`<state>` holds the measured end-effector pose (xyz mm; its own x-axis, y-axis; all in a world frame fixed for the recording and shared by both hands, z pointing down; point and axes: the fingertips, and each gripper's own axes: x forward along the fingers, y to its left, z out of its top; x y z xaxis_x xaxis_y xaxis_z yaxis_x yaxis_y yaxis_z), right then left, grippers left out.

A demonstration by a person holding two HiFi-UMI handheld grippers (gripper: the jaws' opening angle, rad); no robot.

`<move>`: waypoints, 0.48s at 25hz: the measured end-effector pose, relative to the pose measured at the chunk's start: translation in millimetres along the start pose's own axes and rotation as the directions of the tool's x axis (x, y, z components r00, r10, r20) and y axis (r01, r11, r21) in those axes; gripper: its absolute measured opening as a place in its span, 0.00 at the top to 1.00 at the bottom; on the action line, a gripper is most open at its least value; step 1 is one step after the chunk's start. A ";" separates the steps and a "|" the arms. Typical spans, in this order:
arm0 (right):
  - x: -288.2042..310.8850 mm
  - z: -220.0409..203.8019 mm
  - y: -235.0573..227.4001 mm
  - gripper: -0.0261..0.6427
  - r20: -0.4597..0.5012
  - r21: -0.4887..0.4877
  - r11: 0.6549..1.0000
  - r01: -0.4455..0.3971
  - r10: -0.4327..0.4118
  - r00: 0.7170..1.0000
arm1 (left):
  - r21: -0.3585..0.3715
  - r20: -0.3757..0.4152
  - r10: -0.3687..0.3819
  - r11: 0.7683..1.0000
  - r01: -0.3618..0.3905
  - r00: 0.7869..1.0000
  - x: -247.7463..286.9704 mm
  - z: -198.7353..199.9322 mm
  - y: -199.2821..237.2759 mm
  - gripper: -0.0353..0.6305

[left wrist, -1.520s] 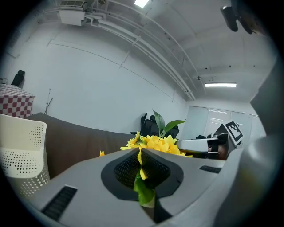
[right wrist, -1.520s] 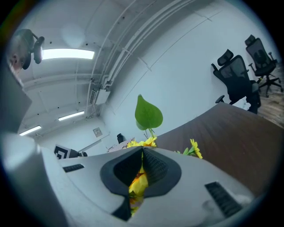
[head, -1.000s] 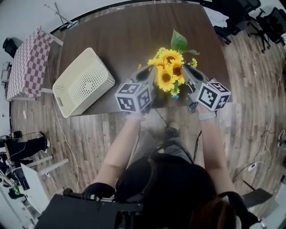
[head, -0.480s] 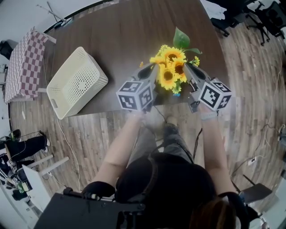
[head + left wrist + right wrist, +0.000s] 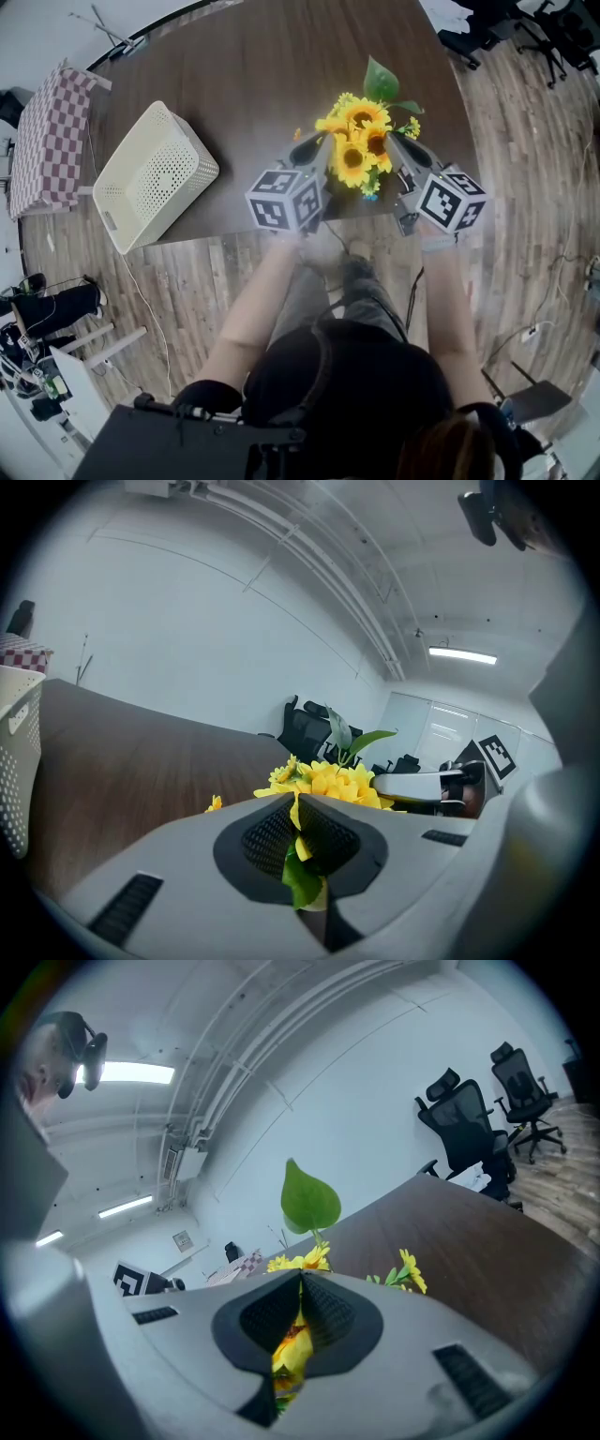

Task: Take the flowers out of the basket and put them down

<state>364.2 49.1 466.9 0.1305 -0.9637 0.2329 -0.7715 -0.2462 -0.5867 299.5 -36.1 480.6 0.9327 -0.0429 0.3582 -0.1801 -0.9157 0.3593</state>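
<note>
A bunch of yellow sunflowers [image 5: 356, 139] with a green leaf hangs over the near part of the dark table [image 5: 253, 75], pinched from both sides. My left gripper [image 5: 319, 146] is shut on its left side. In the left gripper view a green leaf and a yellow petal are clamped in the left gripper [image 5: 300, 829], and the flowers [image 5: 328, 782] rise beyond it. My right gripper [image 5: 395, 144] is shut on the other side. In the right gripper view yellow petals show inside the right gripper [image 5: 298, 1309]. The cream perforated basket [image 5: 155, 174] lies to the left, apart from both.
A stand with a red-checked cloth [image 5: 49, 141] is beyond the table's left end. Black office chairs [image 5: 511, 23] are at the far right. The table's near edge [image 5: 234, 230] runs just under the gripper cubes, with wood floor [image 5: 187, 281] and the person's legs below it.
Flowers and both grippers stay almost where they were, both grips unchanged. The basket sits slightly further left in the view, seemingly from a small head movement.
</note>
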 end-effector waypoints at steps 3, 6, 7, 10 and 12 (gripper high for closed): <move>0.5 -0.6 0.2 0.95 -0.003 0.005 1.000 -0.003 0.003 1.000 | -0.003 -0.001 0.001 1.000 -0.001 1.000 -0.1 -1.0 0.7 0.93; -0.3 -0.9 -0.8 0.95 -0.002 0.006 1.000 -0.006 0.006 1.000 | -0.005 -0.001 0.002 1.000 -0.002 1.000 0.3 -2.1 0.3 0.93; -0.8 -2.1 -2.4 0.95 -0.002 0.007 1.000 -0.005 0.005 1.000 | -0.006 -0.002 0.002 1.000 -0.002 1.000 1.2 -3.4 -0.2 0.93; -1.8 -5.4 -6.4 0.95 -0.004 0.011 1.000 -0.005 0.006 1.000 | -0.008 -0.006 0.004 1.000 -0.004 1.000 3.8 -6.5 -0.7 0.93; -1.5 -6.0 -6.4 0.95 -0.005 0.013 1.000 -0.006 0.006 1.000 | -0.011 -0.007 0.005 1.000 -0.005 1.000 4.2 -6.5 -0.1 0.93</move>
<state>365.2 52.7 474.9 0.1230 -0.9647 0.2329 -0.7638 -0.2418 -0.5985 301.4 -33.6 487.7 0.9295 -0.0445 0.3660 -0.1880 -0.9111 0.3667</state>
